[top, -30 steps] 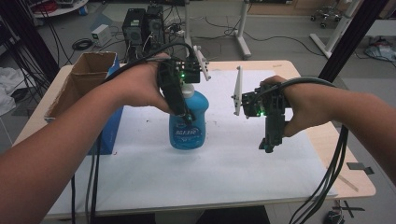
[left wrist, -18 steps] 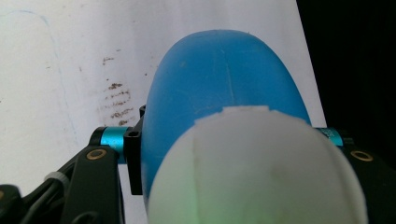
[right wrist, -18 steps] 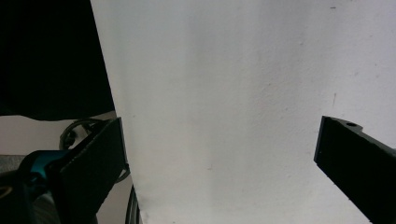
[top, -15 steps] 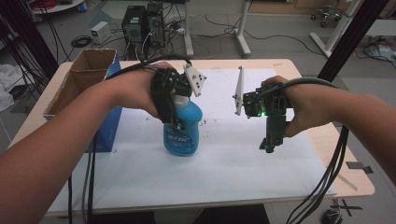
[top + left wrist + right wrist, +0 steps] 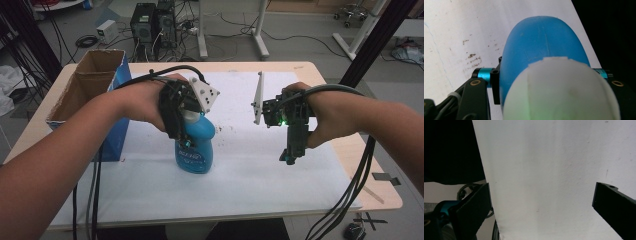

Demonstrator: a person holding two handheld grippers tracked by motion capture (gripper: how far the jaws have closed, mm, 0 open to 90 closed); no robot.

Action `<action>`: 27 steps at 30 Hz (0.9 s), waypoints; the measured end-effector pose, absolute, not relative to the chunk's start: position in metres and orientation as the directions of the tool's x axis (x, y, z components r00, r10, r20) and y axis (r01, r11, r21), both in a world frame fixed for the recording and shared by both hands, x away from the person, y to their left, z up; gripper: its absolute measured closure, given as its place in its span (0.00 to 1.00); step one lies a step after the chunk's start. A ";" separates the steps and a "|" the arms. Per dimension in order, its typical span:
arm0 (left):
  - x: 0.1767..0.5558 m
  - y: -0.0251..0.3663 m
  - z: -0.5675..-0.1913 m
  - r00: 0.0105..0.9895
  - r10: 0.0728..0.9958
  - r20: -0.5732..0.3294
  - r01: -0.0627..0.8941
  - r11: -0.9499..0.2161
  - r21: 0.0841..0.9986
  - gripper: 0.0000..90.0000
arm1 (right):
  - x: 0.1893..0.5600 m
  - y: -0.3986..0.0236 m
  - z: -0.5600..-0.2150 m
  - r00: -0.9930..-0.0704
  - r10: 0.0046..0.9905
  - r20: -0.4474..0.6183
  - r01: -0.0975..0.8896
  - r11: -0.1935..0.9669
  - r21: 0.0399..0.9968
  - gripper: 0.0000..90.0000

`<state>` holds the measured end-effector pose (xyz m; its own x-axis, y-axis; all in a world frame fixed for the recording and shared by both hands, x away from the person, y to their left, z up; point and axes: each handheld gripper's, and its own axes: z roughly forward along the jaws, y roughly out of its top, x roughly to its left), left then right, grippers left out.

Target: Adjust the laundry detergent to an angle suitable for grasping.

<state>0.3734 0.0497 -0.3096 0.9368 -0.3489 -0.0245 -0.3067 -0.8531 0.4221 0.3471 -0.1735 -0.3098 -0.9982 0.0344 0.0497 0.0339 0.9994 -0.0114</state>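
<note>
Gripping a blue bottle (image 5: 195, 145) near its top, the left gripper (image 5: 179, 120) has its fingers closed on it from both sides. In the left gripper view the bottle's (image 5: 541, 47) blue body bulges out between the fingers, with its white cap (image 5: 561, 92) nearest the camera. The bottle stands on the white mat (image 5: 240, 190) that covers the tabletop (image 5: 380, 195), tilted a little, its base on the mat and its label facing the person. It is just right of the cardboard box (image 5: 87, 87), which sits at the tabletop's left edge with its top open. Brown specks mark the mat just beside the bottle.

The right gripper (image 5: 291, 157) hangs well to the right of the bottle, pointing down at the mat. In the right gripper view its fingers (image 5: 474, 207) stand wide apart with bare mat (image 5: 544, 182) between them and nothing held. Cables trail from both grippers toward the tabletop's near edge.
</note>
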 end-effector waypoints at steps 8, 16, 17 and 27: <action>0.373 0.054 -0.314 0.932 -0.362 -0.016 -0.318 -0.838 0.443 0.43 | 0.347 -0.173 -0.313 -0.998 0.041 0.054 0.040 0.999 -0.016 0.02; 0.372 0.054 -0.314 0.931 -0.365 -0.010 -0.323 -0.837 0.441 0.43 | 0.349 -0.172 -0.316 -0.997 0.042 0.060 0.041 0.999 -0.015 0.02; 0.372 0.054 -0.314 0.931 -0.364 -0.007 -0.324 -0.837 0.441 0.43 | 0.349 -0.172 -0.316 -0.998 0.039 0.058 0.038 0.999 -0.014 0.02; 0.372 0.053 -0.314 0.932 -0.363 -0.011 -0.321 -0.839 0.440 0.43 | 0.349 -0.172 -0.316 -0.997 0.043 0.059 0.043 0.999 -0.016 0.02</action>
<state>0.3720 0.0534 -0.3141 0.9319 -0.3626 -0.0107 -0.3213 -0.8387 0.4396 0.3487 -0.1722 -0.3156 -0.9973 0.0434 0.0590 0.0425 0.9990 -0.0156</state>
